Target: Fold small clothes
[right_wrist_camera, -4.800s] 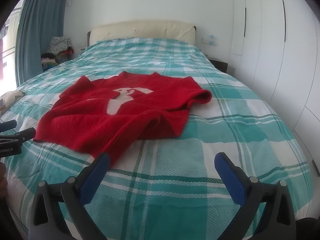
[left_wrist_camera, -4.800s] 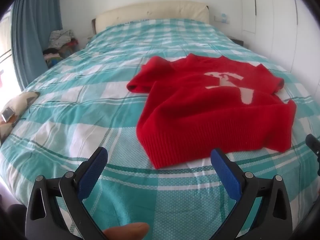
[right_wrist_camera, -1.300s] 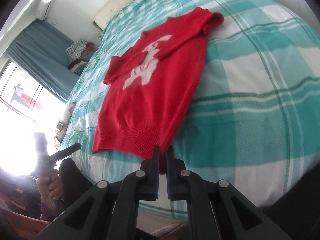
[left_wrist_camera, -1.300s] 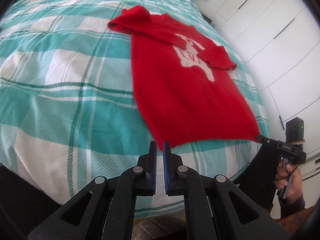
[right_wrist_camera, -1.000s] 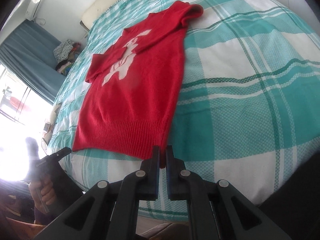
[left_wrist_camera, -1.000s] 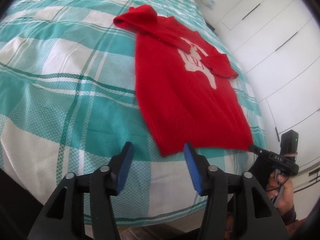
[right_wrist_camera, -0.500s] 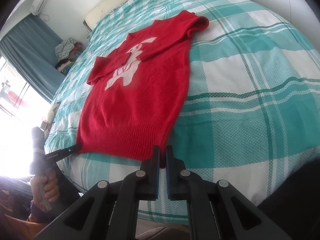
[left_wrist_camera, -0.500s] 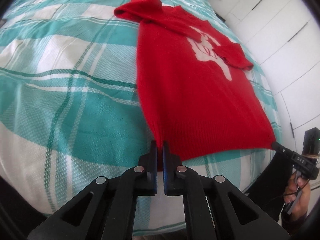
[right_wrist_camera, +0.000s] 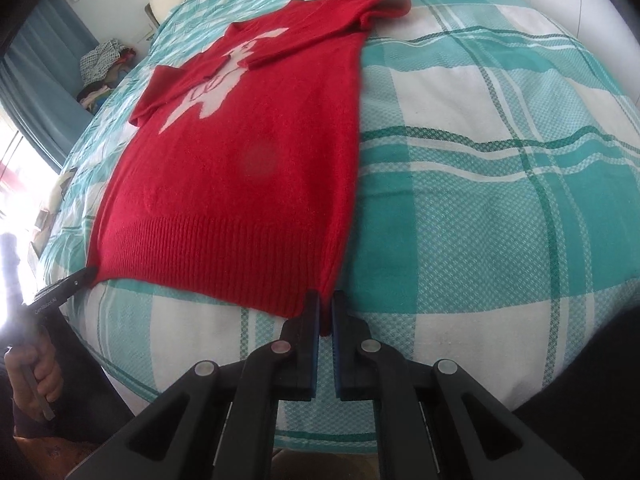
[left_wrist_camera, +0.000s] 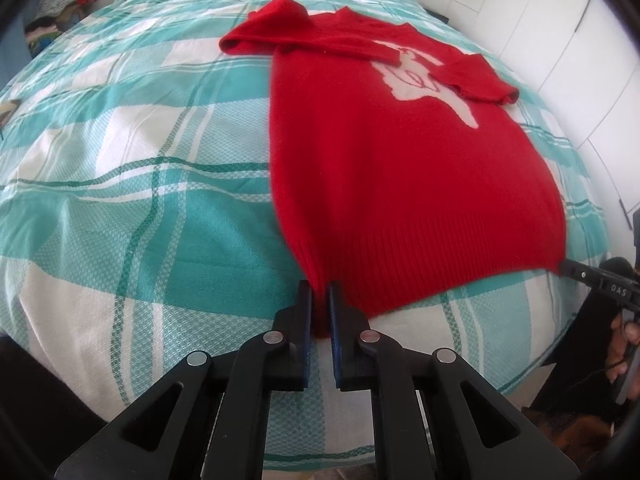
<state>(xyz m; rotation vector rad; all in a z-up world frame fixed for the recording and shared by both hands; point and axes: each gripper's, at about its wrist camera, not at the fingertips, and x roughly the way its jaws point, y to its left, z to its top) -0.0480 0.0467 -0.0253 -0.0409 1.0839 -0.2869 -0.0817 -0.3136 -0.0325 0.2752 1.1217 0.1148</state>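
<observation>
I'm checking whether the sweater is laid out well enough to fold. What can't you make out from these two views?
- Left wrist: part of the white motif is covered by the folded-in sleeve.
- Both views: the hem corners are hidden inside the left gripper and right gripper.
- Right wrist: the window side is blown out.
- Red sweater: its underside is against the bed.
</observation>
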